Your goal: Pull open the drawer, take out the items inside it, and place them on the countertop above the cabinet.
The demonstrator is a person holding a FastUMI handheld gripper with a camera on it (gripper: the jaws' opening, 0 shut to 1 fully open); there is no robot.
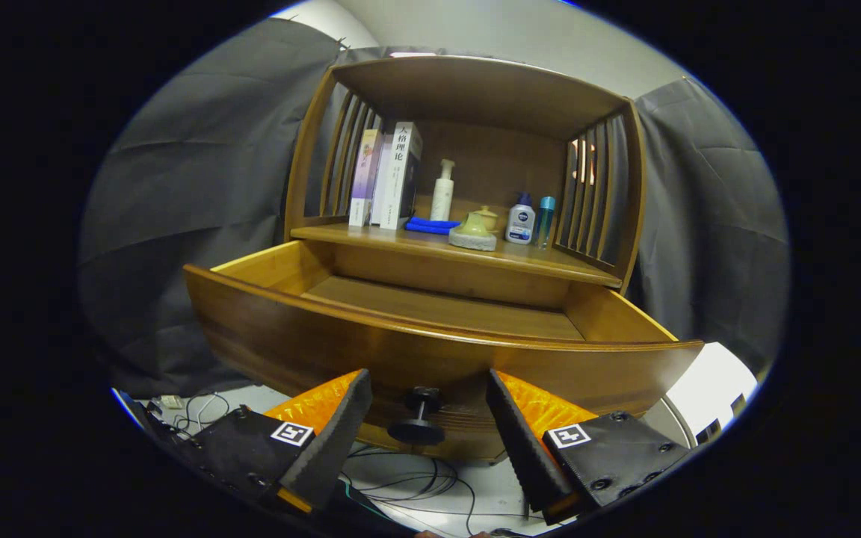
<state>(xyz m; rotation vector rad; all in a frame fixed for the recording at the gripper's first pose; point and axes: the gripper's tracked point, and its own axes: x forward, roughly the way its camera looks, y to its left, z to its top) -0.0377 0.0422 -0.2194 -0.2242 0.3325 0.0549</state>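
Drawer (430,351) of brown polished wood, wide and with a curved front panel, stands pulled out from the wooden cabinet (475,97), and the part of its floor that can be seen is bare wood; the near part of the inside is hidden behind the front panel. A small dark round knob (417,418) on a short stem sticks out from the middle of the drawer front, low on the panel. The gripper (430,426) is just in front of the drawer with its fingers (341,437) apart, one on each side of the knob, and neither finger touches the knob. Above the drawer is the worktop (550,260) of the cabinet, a wooden shelf surface closed by slatted sides and a roof. On it, at the left, three upright books (389,175) lean together. To their right, further back, stands a white pump bottle (442,190), and near its foot lies a folded blue cloth (432,225). Just right of the cloth sits a pale green rounded lidded pot (473,232), with a small cream jar (486,217) behind it. Further right stands a white bottle with a blue cap (521,219), and beside it a slim turquoise bottle (545,221). Below the drawer, dark cables (415,486) lie on the pale floor (498,493).
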